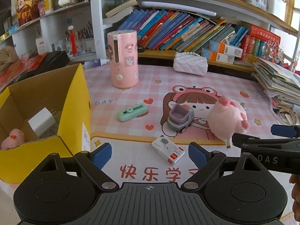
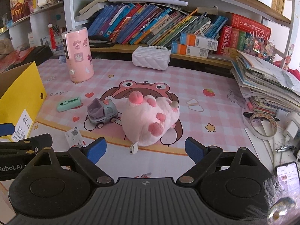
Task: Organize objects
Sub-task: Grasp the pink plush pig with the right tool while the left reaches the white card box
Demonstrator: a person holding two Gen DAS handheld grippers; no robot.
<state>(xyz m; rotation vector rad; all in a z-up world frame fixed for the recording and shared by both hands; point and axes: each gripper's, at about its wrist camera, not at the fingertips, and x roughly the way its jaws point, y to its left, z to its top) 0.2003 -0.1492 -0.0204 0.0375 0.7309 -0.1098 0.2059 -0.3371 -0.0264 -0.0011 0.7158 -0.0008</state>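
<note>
Toys and small items lie scattered on the pink checked tabletop [image 2: 215,78], waiting to go into the yellow box [image 1: 75,101] at my left. Box stands open-topped, near edge of the mat, so either tool can drop things in from above; it already holds a white charger [image 1: 42,121] and a small pink plush [image 1: 13,137].

Left tool [image 1: 150,154]: fingers spread wide, nothing between them. It points at the white card pack [image 1: 167,150], which lies flat just ahead of the blue pads [image 1: 102,154]. Likely my nearest pick on this side.

Right tool [image 2: 145,150]: also spread wide and empty. It faces the big pink plush [image 2: 150,120], lying on its side with feet toward me, its tag just ahead of the pads. The spread looks about right for a soft, bulky body; I judge that a grip across the middle would compress it and hold.

Toy truck [image 2: 101,113] sits on its wheels just left of the plush, close or touching; I cannot tell which. Risk: a plush grasp nudges it and it rolls. Mint stapler [image 1: 132,111] lies apart, between truck and box.

Pink humidifier [image 1: 124,60] and white quilted bag [image 1: 190,64] stand farther back, near the bookshelf [image 2: 168,48].
</note>
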